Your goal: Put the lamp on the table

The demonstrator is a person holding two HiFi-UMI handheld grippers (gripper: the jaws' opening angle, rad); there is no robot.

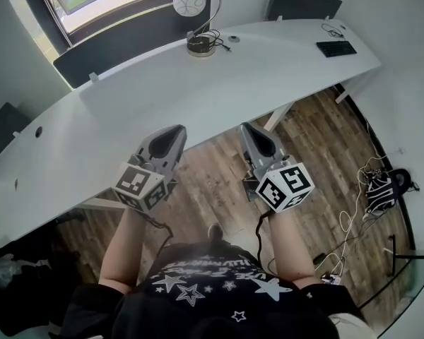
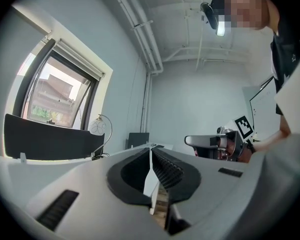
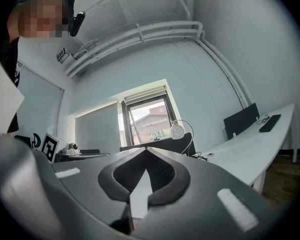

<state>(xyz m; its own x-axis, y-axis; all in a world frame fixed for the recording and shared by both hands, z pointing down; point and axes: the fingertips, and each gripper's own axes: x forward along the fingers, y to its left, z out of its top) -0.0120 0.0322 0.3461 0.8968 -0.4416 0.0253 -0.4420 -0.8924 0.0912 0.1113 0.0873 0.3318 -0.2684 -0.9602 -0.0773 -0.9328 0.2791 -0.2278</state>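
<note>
Lamp (image 1: 195, 20) is standing upright on the far side of the table (image 1: 219, 83), near the window, cord lying at its base. Left gripper (image 1: 174, 131) and right gripper (image 1: 250, 129) are hovering level, jaws pressed together on nothing, well apart from it. Placement is looking done, so best to be leaving lamp and cord untouched.

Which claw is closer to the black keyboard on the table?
Right. The right claw is by the table's near edge, below and left of the keyboard in the head view; the left claw is even farther left.
</note>
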